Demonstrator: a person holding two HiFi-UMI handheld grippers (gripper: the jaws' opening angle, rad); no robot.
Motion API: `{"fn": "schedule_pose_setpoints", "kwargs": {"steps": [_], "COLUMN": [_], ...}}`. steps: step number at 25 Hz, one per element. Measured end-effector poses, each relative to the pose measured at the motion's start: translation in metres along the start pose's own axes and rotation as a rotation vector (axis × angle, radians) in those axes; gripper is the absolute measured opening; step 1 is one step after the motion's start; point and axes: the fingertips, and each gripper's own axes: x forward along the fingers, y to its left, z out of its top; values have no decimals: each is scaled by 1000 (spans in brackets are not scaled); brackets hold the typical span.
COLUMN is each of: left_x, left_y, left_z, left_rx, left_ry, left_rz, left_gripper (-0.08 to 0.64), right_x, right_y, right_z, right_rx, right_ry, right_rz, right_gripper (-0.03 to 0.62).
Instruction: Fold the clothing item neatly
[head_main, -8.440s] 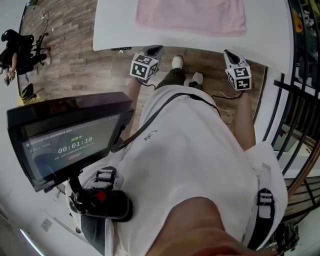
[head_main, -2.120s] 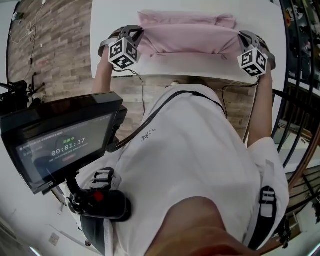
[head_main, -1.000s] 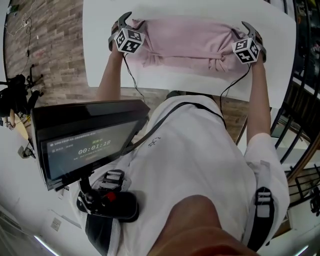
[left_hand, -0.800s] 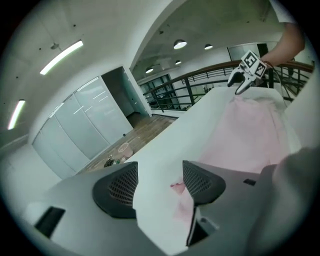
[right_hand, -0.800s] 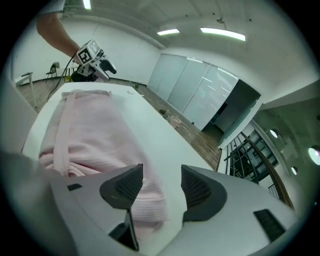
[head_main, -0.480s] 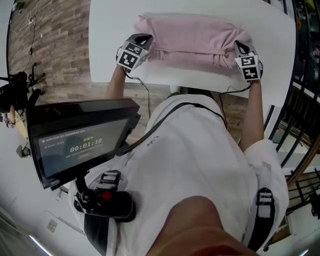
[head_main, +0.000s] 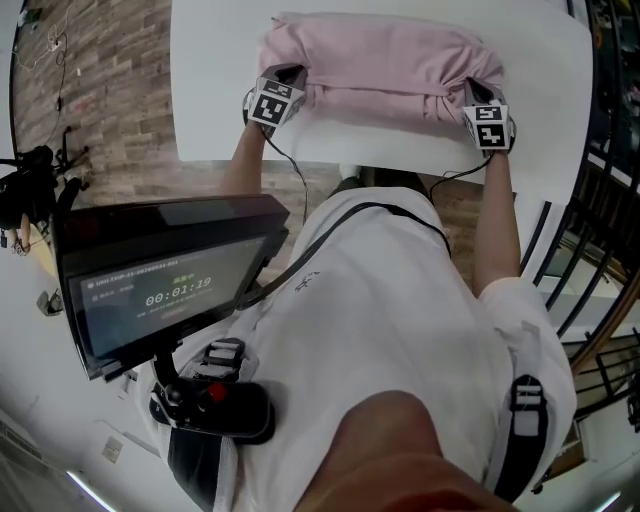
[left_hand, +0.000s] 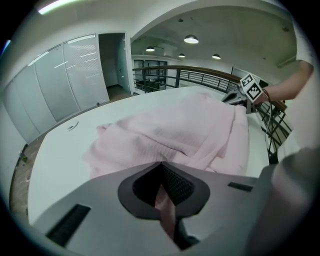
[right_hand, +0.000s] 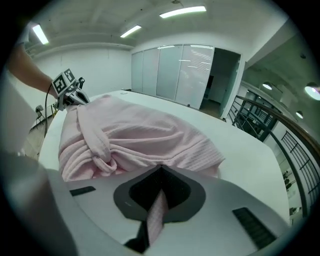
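Note:
A pink garment (head_main: 380, 60) lies bunched in a wide roll across the white table (head_main: 215, 90). My left gripper (head_main: 292, 74) is at the garment's near left corner, shut on a strip of pink cloth. In the left gripper view that cloth (left_hand: 167, 210) is pinched between the shut jaws of the left gripper (left_hand: 162, 189), with the heap of the garment (left_hand: 175, 127) beyond. My right gripper (head_main: 478, 92) is at the near right corner. The right gripper view shows it (right_hand: 157, 202) shut on a strip of the garment (right_hand: 135, 132).
The table's near edge (head_main: 380, 165) runs just behind both grippers. A black monitor (head_main: 170, 290) hangs on the person's chest rig at the left. A dark railing (head_main: 600, 240) stands at the right, and wood-pattern floor (head_main: 100, 90) lies left of the table.
Both grippers have drawn back from the garment's top toward its near corners and now pinch cloth there. The garment looks more bunched and rounded than a second ago.

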Motion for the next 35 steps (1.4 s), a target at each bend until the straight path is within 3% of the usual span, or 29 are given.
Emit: {"fn": "schedule_pose_setpoints", "kwargs": {"steps": [6, 12, 19, 26, 35], "left_x": [-34, -70, -143, -200, -216], "left_y": [-14, -28, -80, -129, -165], "left_z": [37, 68, 85, 83, 61], "left_rx": [-78, -137, -54, -15, -62], "left_ry": [-74, -205, -408, -547, -569], "left_rz": [41, 26, 4, -61, -89], "left_gripper": [3, 3, 3, 3, 3], "right_x": [-42, -85, -178, -254, -298], "right_y": [-23, -16, 39, 104, 140], "right_z": [19, 60, 97, 89, 54], "right_rx": [19, 89, 153, 184, 225], "right_ry": [-48, -208, -445, -549, -569], "right_rz": [-19, -32, -87, -108, -102], "right_gripper": [3, 3, 3, 3, 3]}}
